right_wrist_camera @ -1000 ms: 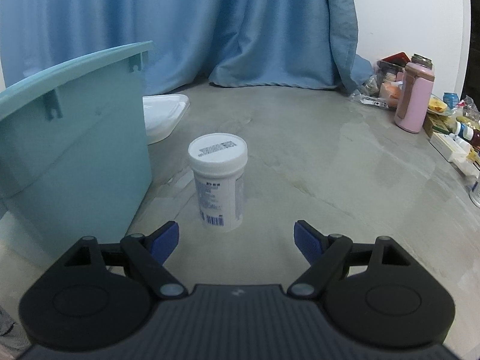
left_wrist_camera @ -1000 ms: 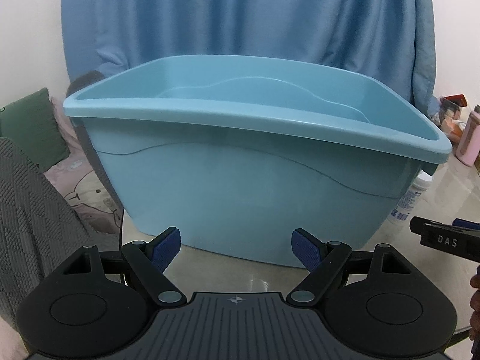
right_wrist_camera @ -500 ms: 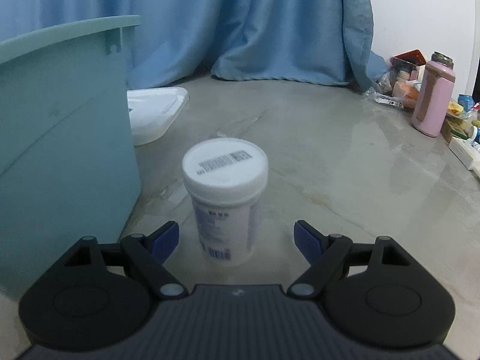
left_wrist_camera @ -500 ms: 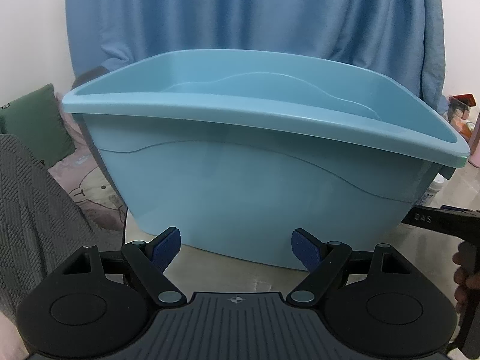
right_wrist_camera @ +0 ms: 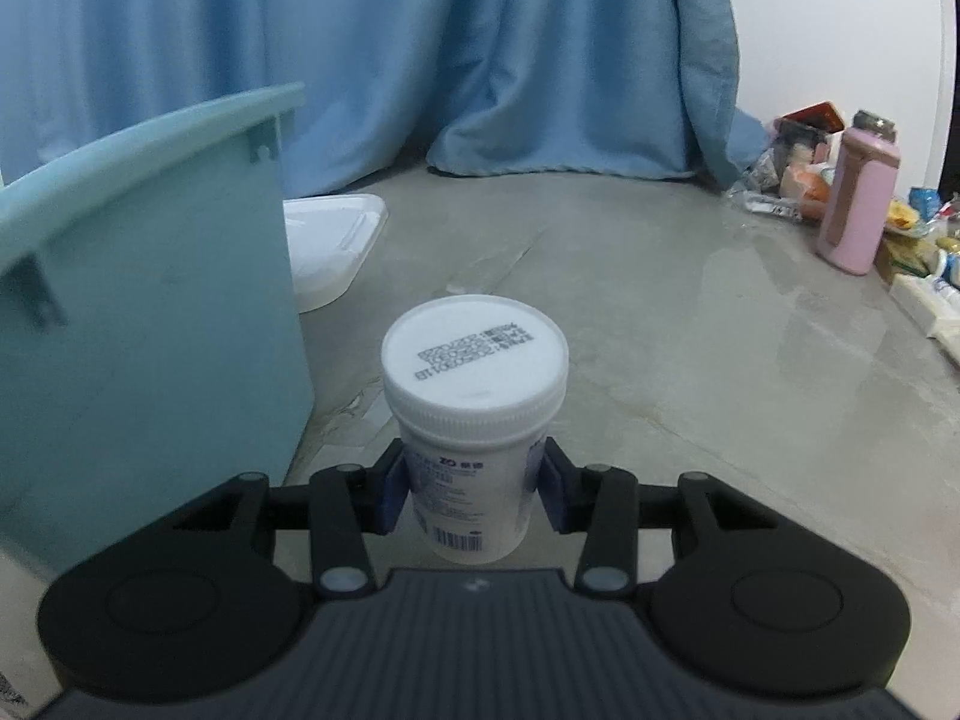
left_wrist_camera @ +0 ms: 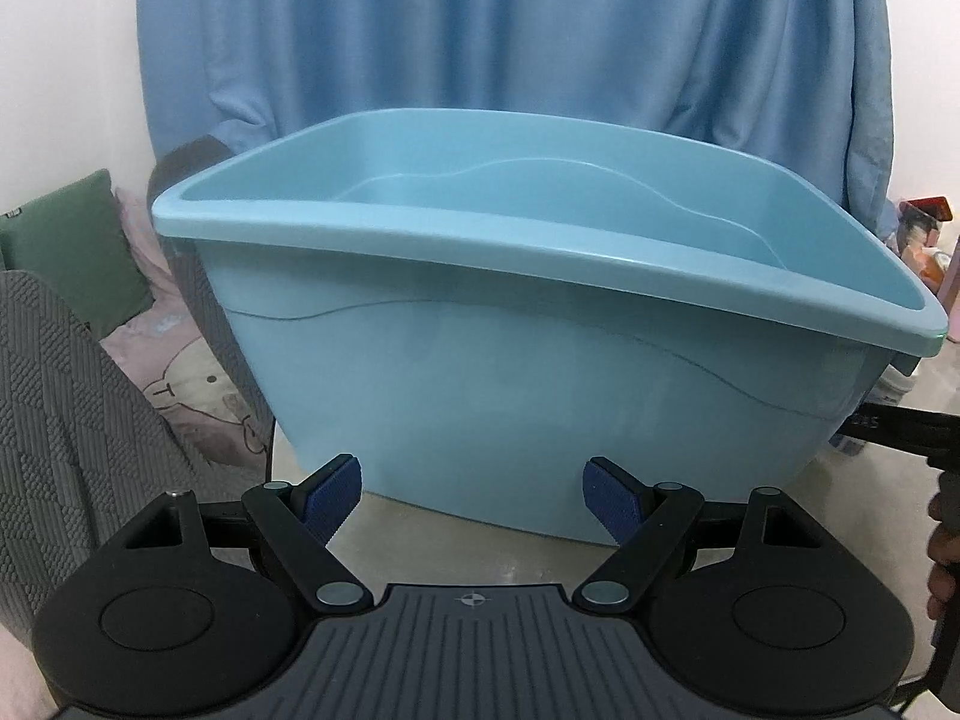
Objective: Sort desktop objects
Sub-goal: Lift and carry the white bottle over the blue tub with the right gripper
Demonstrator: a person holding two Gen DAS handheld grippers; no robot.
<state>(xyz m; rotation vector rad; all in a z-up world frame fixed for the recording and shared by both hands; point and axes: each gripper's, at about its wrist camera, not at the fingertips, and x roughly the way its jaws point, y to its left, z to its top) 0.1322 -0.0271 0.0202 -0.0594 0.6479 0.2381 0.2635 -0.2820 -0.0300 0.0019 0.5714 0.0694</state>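
A white screw-cap jar [right_wrist_camera: 474, 408] stands upright on the grey table. My right gripper [right_wrist_camera: 474, 489] is shut on the jar, its blue pads pressed on both sides of the body below the cap. A large light-blue plastic tub [left_wrist_camera: 540, 324] stands on the table; it fills the left wrist view and shows at the left of the right wrist view [right_wrist_camera: 150, 300]. My left gripper [left_wrist_camera: 474, 495] is open and empty, just in front of the tub's near wall. The right gripper's body shows at the right edge of the left wrist view [left_wrist_camera: 900, 429].
A white lidded box [right_wrist_camera: 330, 246] lies behind the tub. A pink bottle [right_wrist_camera: 858, 204] and packets and snacks [right_wrist_camera: 792, 174] crowd the far right. A blue curtain [right_wrist_camera: 480, 60] hangs behind. A grey knitted cloth [left_wrist_camera: 60, 408] and cushions lie at the left.
My right gripper moved forward around the jar and shut on it. The left gripper stayed open and shifted slightly relative to the tub.
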